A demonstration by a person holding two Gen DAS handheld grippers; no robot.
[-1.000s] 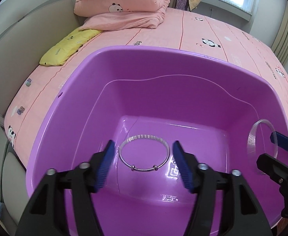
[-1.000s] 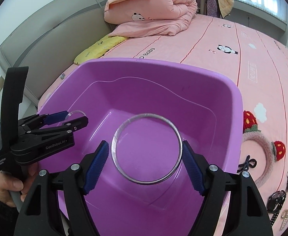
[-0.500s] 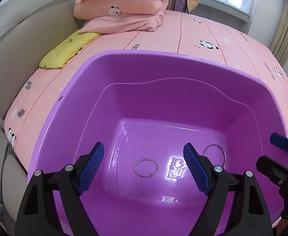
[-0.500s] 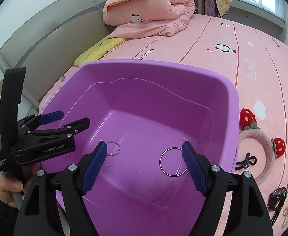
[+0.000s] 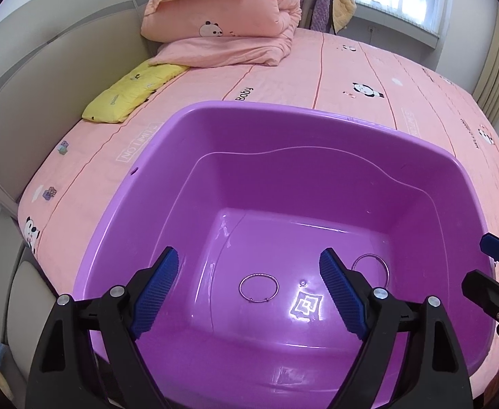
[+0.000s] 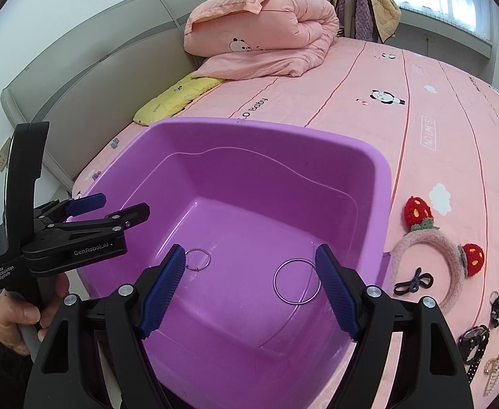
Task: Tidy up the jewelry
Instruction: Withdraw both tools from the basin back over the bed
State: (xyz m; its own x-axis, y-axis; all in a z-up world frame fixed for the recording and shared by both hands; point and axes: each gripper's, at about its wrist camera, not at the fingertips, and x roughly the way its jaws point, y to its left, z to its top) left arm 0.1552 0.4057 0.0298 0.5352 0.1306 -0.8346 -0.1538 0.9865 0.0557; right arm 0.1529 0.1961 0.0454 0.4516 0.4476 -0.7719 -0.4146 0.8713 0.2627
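Note:
A purple plastic tub (image 5: 283, 109) stands on the pink bed. On its floor lie two silver bangles: a thin beaded one (image 5: 259, 288) and a plain one (image 5: 370, 266) to its right. My left gripper (image 5: 248, 253) hovers over the tub's near side, its jaws opening with nothing between them. From the right wrist view the beaded bangle (image 6: 198, 259) and the plain bangle (image 6: 297, 281) show between my right gripper's (image 6: 250, 250) open blue pads, far below them. The left gripper (image 6: 120, 204) reaches over the tub's (image 6: 249, 126) left rim.
Right of the tub on the sheet lie a pink headband with red strawberries (image 6: 430, 255), a black hair tie (image 6: 414, 283), a black watch (image 6: 474, 339) and gold clips (image 6: 498, 368). A folded pink quilt (image 5: 222, 30) and yellow pillow (image 5: 130, 92) lie by the headboard.
A second ago each gripper had a bangle between its pads. Both bangles have dropped to the tub's floor, the left jaws have spread wider, and both grippers have drawn back a little.

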